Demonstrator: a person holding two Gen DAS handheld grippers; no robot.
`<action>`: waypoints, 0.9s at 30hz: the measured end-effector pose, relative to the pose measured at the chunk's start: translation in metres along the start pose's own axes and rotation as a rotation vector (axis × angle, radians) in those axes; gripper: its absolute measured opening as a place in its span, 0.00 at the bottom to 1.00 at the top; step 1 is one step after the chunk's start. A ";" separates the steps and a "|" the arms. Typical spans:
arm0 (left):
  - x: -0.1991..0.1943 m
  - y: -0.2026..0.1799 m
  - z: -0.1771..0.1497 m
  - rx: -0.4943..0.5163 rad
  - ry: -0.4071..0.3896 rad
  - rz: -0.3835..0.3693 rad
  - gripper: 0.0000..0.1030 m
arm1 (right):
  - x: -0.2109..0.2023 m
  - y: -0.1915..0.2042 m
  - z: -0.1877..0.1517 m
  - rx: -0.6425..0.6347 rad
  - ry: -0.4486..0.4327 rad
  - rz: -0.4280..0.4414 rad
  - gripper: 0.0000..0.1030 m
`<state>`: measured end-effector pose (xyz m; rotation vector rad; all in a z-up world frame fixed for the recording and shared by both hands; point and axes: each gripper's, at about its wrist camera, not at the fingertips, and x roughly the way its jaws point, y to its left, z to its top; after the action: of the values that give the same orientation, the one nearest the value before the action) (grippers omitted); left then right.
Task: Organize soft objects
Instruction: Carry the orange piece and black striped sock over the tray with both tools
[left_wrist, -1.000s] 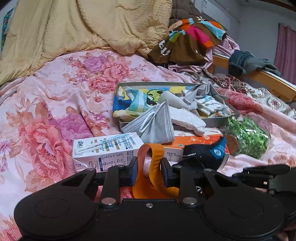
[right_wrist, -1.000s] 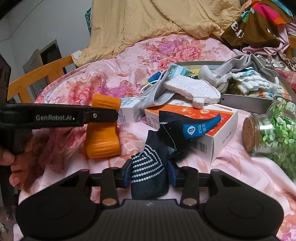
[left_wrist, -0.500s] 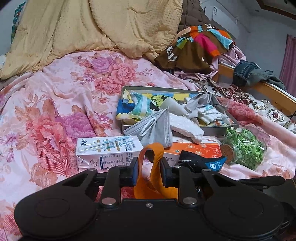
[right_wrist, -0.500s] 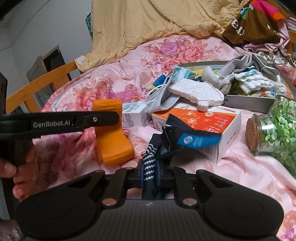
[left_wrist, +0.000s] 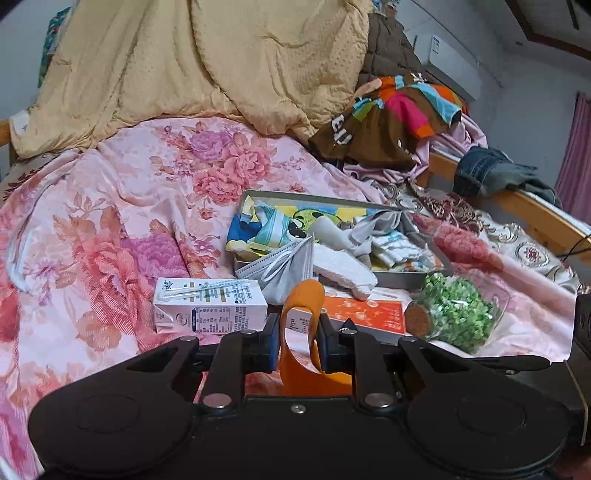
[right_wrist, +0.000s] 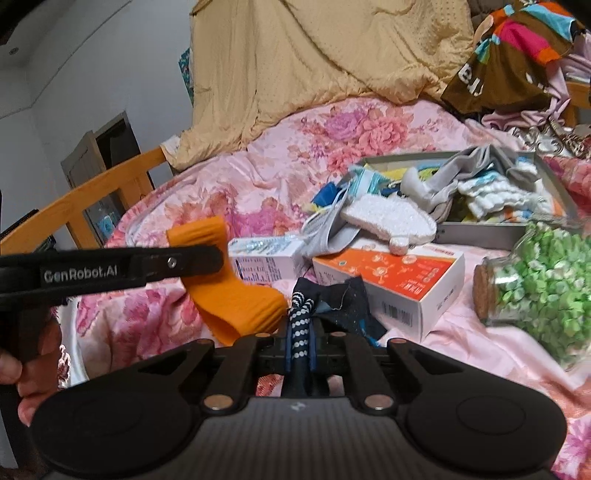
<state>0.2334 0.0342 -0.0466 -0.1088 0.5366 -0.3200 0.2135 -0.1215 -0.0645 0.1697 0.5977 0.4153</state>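
Floral bedspread (left_wrist: 110, 229): smooth cloth with a satin sheen. Yellow quilt (left_wrist: 207, 62): matt, dimpled fabric. Milk carton (left_wrist: 208, 304): glossy printed paperboard; jar (right_wrist: 535, 280): clear glass with rough cork stopper (right_wrist: 482, 291).

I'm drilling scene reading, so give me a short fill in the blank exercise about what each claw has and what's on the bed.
1. The right claw is shut on a dark ____ with white dots.
2. The band in the left claw is coloured ____.
3. The glass jar of green bits is closed with a ____ stopper.

Missing words: sock; orange; cork
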 end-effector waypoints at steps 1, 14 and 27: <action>-0.003 -0.001 0.000 -0.002 0.000 0.004 0.21 | -0.003 0.000 0.001 -0.001 -0.007 -0.002 0.10; -0.029 -0.026 0.015 0.005 -0.029 0.067 0.21 | -0.052 -0.006 0.026 0.036 -0.154 -0.011 0.10; -0.018 -0.072 0.044 0.103 -0.030 0.116 0.21 | -0.070 -0.032 0.054 0.140 -0.293 0.005 0.09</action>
<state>0.2221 -0.0276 0.0132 0.0175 0.4935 -0.2323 0.2028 -0.1816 0.0062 0.3589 0.3374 0.3451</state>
